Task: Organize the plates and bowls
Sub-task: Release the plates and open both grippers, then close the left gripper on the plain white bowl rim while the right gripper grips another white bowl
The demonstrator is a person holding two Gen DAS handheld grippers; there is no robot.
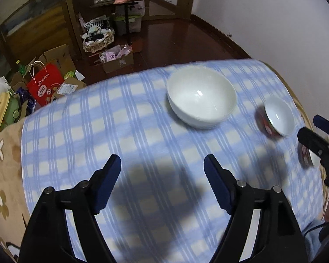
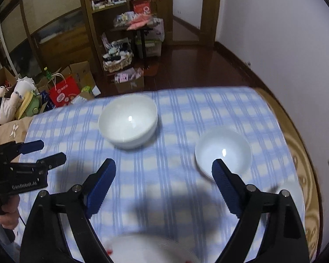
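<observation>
On the blue-and-white checked tablecloth point(image 2: 175, 114) covering the table: large white ceramic bowl point(image 2: 128, 121) at the far side, small white bowl with red patterned outside point(image 2: 223, 151) to its right, well apart. Left gripper point(image 2: 48, 151) reads "GenRobot.AI", fingers apart, empty. Right gripper point(image 2: 163, 175) spread wide, empty, near the small bowl. Red paper bag point(image 2: 64, 94) on floor, lettering unreadable.

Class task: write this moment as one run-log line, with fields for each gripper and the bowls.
left gripper: open, empty | right gripper: open, empty | large white bowl: on tablecloth | small bowl: on cloth, by right fingertip
</observation>
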